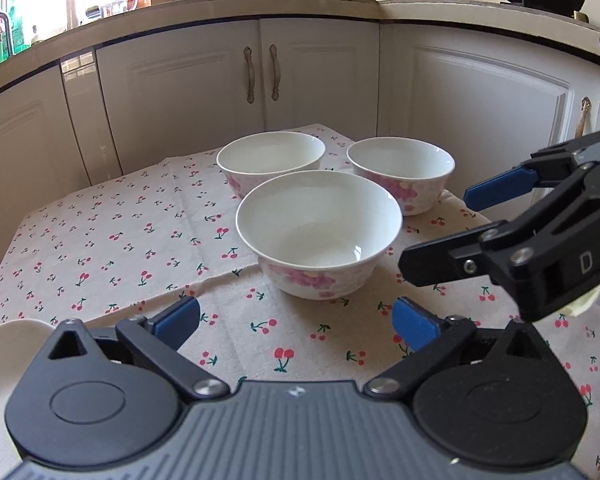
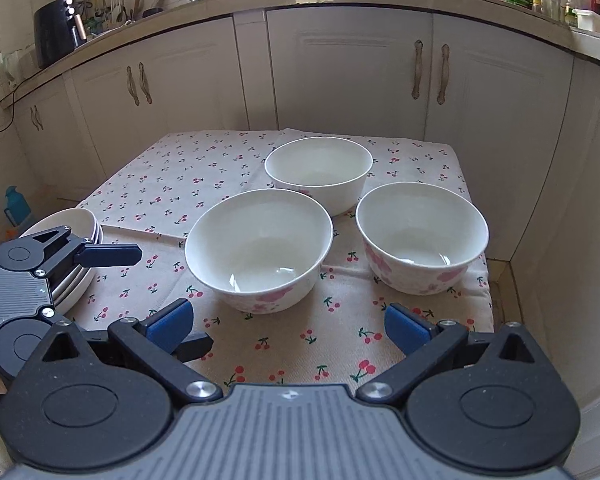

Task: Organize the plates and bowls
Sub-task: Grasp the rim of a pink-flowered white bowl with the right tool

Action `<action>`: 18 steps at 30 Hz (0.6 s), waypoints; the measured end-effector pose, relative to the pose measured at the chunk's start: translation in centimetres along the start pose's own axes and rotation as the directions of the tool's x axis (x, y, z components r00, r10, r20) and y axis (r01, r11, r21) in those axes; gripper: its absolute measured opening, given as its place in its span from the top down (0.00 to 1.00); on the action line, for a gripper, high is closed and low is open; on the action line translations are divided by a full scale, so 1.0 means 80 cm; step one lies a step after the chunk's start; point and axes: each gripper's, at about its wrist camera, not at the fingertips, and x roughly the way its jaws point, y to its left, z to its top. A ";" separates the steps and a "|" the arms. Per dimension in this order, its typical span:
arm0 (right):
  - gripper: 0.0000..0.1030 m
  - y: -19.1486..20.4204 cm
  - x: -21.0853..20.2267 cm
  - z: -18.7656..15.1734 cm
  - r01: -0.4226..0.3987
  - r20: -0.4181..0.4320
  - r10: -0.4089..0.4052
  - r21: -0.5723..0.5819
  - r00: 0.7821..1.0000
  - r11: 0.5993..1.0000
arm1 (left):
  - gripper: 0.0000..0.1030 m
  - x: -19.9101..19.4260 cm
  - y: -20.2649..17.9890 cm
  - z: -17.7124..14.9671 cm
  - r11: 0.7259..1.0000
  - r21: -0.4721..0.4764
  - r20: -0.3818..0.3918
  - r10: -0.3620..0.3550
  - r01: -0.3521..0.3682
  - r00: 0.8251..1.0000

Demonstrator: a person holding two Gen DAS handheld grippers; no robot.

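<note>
My left tongs [image 1: 296,318] and right tongs [image 2: 286,322], black with blue pads, both gape, released; "DA" reads on the right one. Beyond, 3 glossy round white pink-flowered bowls [image 2: 259,248] sit clustered on cherry-print cloth [image 2: 188,176], stacked white plates [image 2: 80,220] at left.

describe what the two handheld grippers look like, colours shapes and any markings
Both match. The left gripper has a grey ribbed body, two round black pivot housings, black linkage arms with silver screws, and blue pads on the fingers. The right gripper is built the same; seen from the left camera, its black side bears white letters "DA", cut off by the frame edge. No cables or sleeves show.
</note>
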 end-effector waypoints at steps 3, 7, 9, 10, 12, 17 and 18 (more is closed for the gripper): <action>0.00 0.000 0.012 0.009 -0.018 0.001 0.018 -0.017 1.000 1.000 | 0.01 0.009 -0.005 0.004 1.000 0.021 0.014 0.000 -0.001 1.000; 0.00 0.001 0.029 0.019 -0.047 -0.009 0.047 -0.034 0.999 0.998 | 0.01 0.020 -0.010 0.008 0.999 0.049 0.032 -0.002 0.000 0.999; 0.01 0.001 0.037 0.023 -0.061 -0.018 0.060 -0.039 0.998 0.997 | 0.02 0.027 -0.009 0.011 0.999 0.042 0.030 -0.014 0.013 0.999; 0.01 0.002 0.041 0.024 -0.060 -0.022 0.059 -0.041 0.998 0.997 | 0.03 0.030 -0.009 0.011 0.999 0.039 0.030 -0.021 0.020 0.999; 0.01 0.001 0.047 0.029 -0.073 -0.024 0.072 -0.041 0.997 0.997 | 0.04 0.034 -0.009 0.012 0.999 0.041 0.034 -0.028 0.027 0.999; 0.07 -0.003 0.062 0.041 -0.101 -0.033 0.100 -0.027 0.994 0.994 | 0.13 0.038 -0.005 0.012 0.998 0.031 0.038 -0.051 0.049 0.998; 0.09 -0.003 0.065 0.043 -0.104 -0.037 0.103 -0.027 0.994 0.994 | 0.14 0.038 -0.004 0.012 0.998 0.029 0.039 -0.054 0.052 0.998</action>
